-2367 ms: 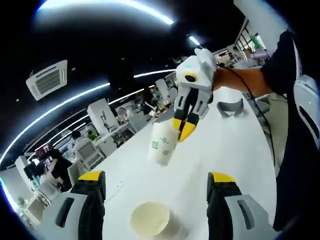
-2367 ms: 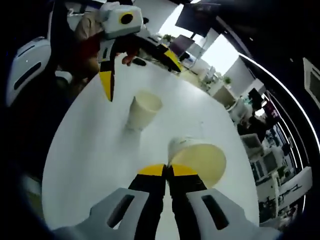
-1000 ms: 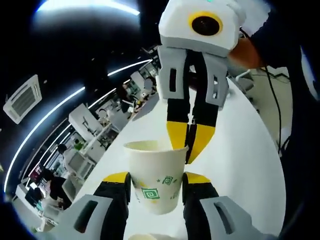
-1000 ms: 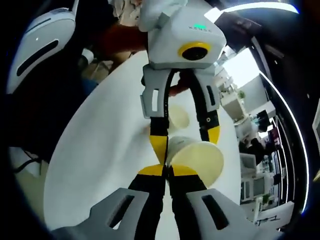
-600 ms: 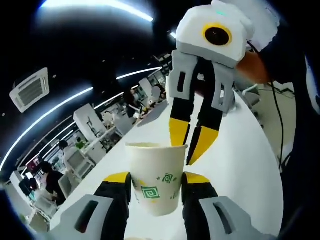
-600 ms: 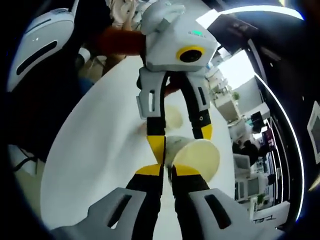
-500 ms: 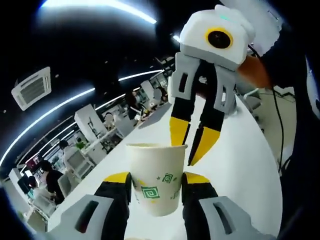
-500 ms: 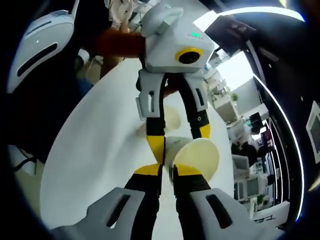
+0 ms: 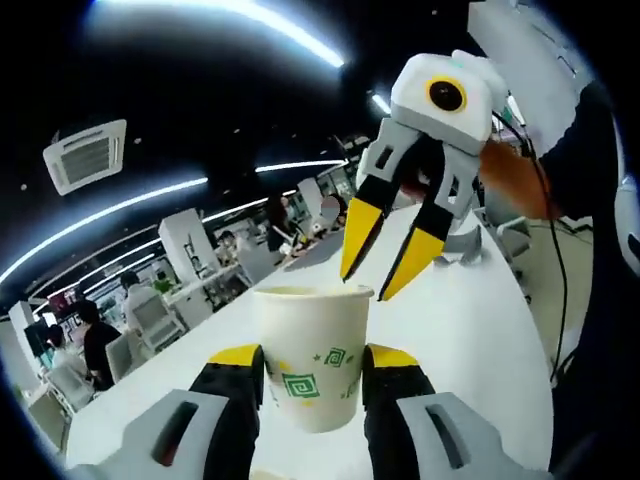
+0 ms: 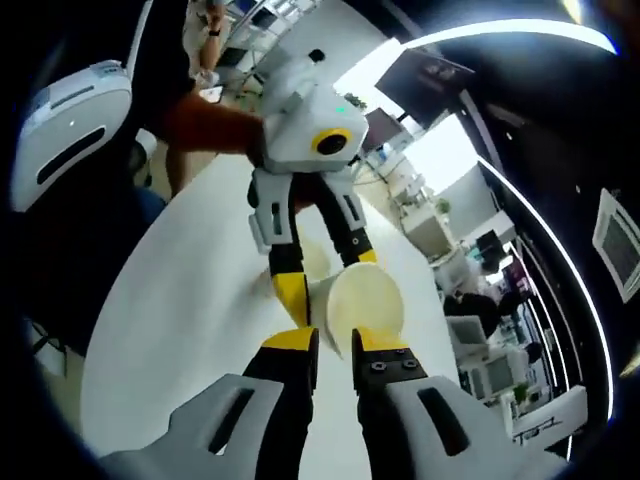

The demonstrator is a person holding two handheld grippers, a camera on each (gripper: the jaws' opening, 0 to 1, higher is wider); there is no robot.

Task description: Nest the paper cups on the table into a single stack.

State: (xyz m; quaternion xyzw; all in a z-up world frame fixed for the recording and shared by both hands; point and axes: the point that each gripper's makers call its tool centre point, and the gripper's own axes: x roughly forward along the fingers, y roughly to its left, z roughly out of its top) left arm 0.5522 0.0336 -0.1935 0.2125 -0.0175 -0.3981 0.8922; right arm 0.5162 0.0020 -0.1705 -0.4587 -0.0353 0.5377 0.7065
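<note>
In the left gripper view, a paper cup (image 9: 312, 355) is clamped upright between the left gripper's (image 9: 310, 372) jaws, above the white table (image 9: 470, 340). Just beyond its rim, the right gripper (image 9: 383, 258) is seen with jaws parted, empty.

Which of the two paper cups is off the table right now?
The cup with the green print, clamped between the left gripper jaws and held in the air. The other cup stands on the white table, behind the left gripper.
</note>
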